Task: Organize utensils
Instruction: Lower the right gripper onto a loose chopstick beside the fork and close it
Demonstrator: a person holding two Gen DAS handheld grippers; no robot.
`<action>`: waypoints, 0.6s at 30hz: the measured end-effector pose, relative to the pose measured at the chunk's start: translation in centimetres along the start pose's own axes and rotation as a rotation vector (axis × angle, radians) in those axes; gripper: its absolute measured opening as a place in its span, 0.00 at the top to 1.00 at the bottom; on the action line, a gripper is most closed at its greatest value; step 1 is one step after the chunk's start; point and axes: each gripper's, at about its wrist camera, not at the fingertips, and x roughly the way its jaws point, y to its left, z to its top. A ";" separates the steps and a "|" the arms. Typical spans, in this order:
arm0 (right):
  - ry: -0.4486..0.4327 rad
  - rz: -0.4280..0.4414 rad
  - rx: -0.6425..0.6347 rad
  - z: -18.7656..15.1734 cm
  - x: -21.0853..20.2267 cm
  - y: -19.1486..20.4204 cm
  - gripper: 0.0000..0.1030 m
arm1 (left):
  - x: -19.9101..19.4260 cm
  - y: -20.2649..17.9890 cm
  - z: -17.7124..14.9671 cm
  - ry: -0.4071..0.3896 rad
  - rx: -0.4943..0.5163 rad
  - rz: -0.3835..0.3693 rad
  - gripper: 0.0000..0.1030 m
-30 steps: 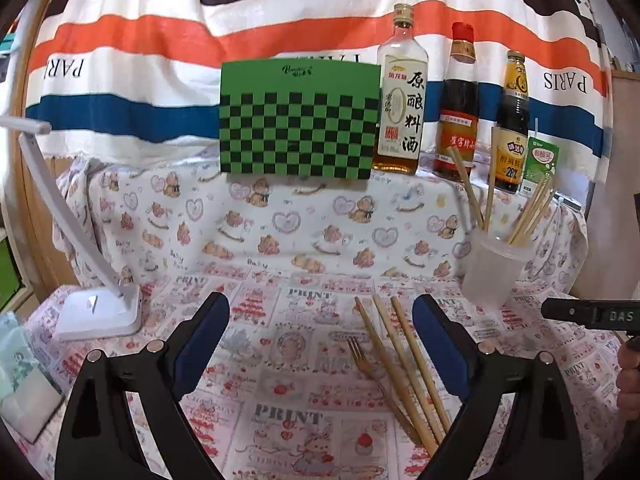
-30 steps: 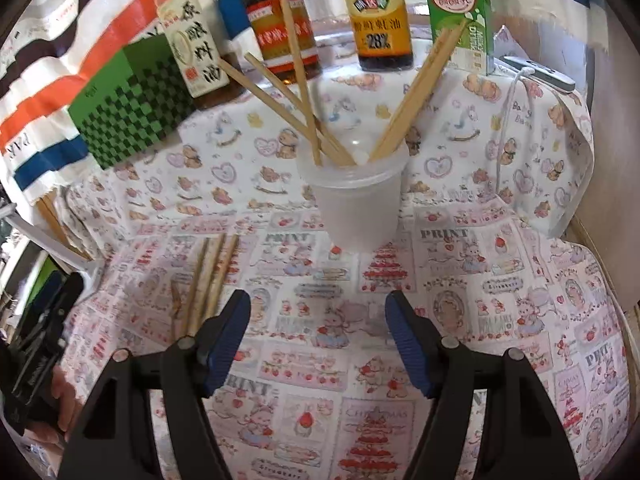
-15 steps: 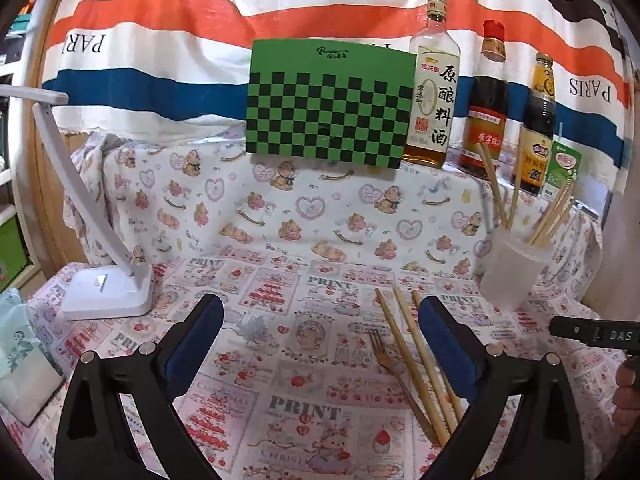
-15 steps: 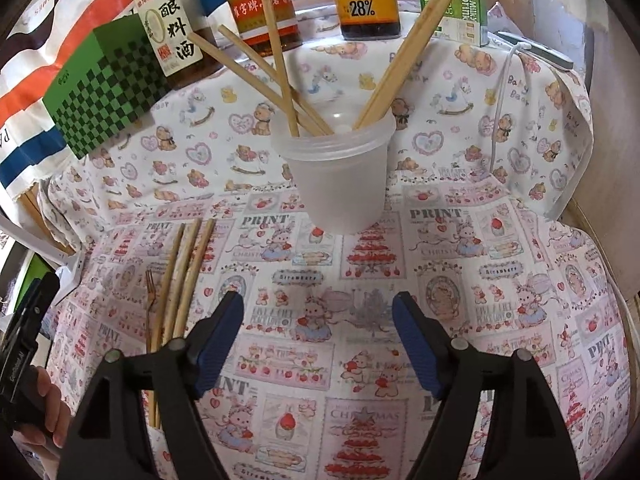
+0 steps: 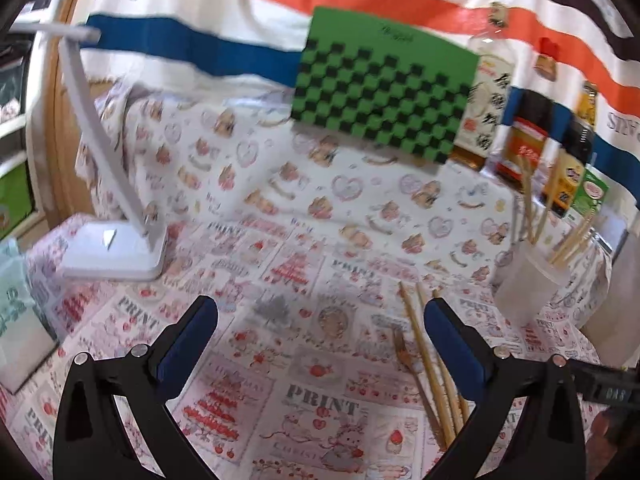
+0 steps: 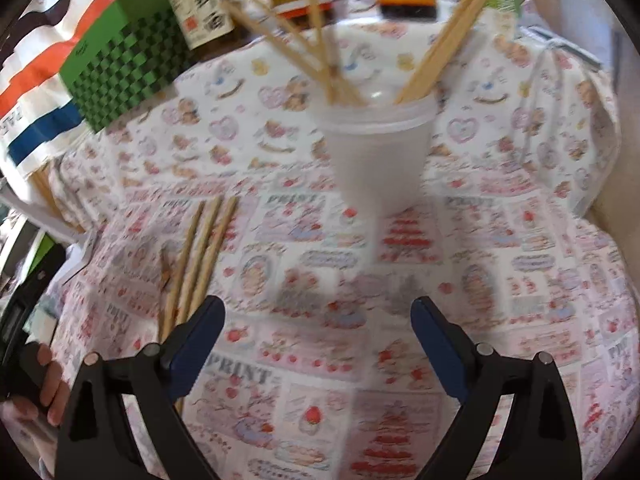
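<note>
Three wooden chopsticks and a small fork lie on the printed tablecloth, just inside my left gripper's right finger. A translucent plastic cup holds several chopsticks at the right. My left gripper is open and empty above the cloth. In the right wrist view the cup stands ahead, and the loose chopsticks and fork lie to the left. My right gripper is open and empty, short of the cup.
A green checkered box, sauce bottles and a green carton stand at the back. A white desk lamp stands at the left. A pale green item lies at the far left edge.
Both views are motion-blurred now. My left gripper has swung left and lower toward the cloth. My right gripper has moved closer to the cup. Both stay open.
</note>
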 end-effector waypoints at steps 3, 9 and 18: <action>0.046 0.080 -0.040 -0.9 1.2 1.4 0.12 | 0.5 0.2 -0.2 0.021 0.002 0.028 0.01; 0.076 0.143 -0.137 -2.2 2.2 4.6 0.41 | 1.2 0.5 -0.2 0.041 0.004 0.084 0.01; 0.087 0.131 -0.233 -3.4 2.4 6.8 0.55 | 1.0 0.3 -0.3 0.042 0.008 0.070 0.01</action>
